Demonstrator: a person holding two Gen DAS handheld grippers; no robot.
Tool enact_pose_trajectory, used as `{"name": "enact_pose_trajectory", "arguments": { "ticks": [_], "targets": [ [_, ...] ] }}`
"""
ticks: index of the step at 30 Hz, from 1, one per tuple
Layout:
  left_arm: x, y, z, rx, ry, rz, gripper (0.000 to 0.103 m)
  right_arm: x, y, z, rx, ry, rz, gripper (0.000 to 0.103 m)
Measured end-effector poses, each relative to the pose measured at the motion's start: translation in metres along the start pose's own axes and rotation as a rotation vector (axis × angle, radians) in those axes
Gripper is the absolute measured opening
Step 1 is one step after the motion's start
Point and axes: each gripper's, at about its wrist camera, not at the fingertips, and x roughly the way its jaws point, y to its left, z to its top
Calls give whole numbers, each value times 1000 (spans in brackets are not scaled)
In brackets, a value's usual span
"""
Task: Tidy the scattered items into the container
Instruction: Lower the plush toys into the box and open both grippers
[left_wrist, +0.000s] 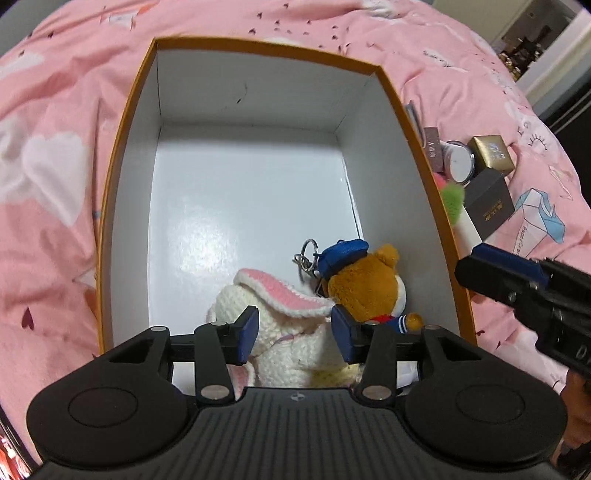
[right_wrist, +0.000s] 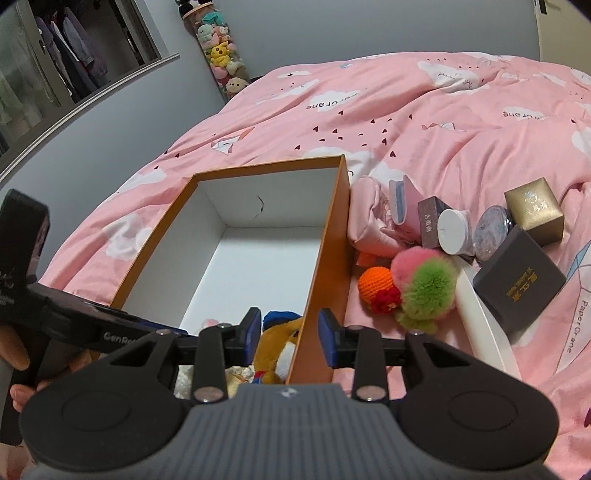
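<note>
An orange box (left_wrist: 125, 122) with a white inside lies on the pink bed; it also shows in the right wrist view (right_wrist: 328, 251). In its near corner lie a brown bear keychain (left_wrist: 365, 284) with a blue cap and a white and pink crochet bunny (left_wrist: 284, 332). My left gripper (left_wrist: 295, 328) is over that corner, jaws open with the bunny between them, pads not clearly pressing it. My right gripper (right_wrist: 286, 330) is open and straddles the box's right wall, holding nothing. The bear (right_wrist: 280, 347) shows below it.
Right of the box lie a pink and green fluffy toy (right_wrist: 424, 284), an orange crochet ball (right_wrist: 375, 284), a dark grey box (right_wrist: 517, 284), a gold box (right_wrist: 533, 212), a white round jar (right_wrist: 452, 230), a small brown box (right_wrist: 430, 219) and a white strip (right_wrist: 484, 314).
</note>
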Motion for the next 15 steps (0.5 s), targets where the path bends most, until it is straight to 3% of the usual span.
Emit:
{"name": "enact_pose_trajectory", "arguments": {
  "ticks": [5,8,12,15],
  "targets": [
    [1,0,2,-17,39,-18,51,2,-5,-2,15,1,1,37],
    [7,-2,2,-26,93,-81,57,3,-8,-3,26,3,2,37],
    [20,-11,-2,-12,89,14,55,1,-11,-6,35,2,9,37],
    [20,-25,-8,81,58,76,48,1,-14,-7,41,6,7,38]
  ]
}}
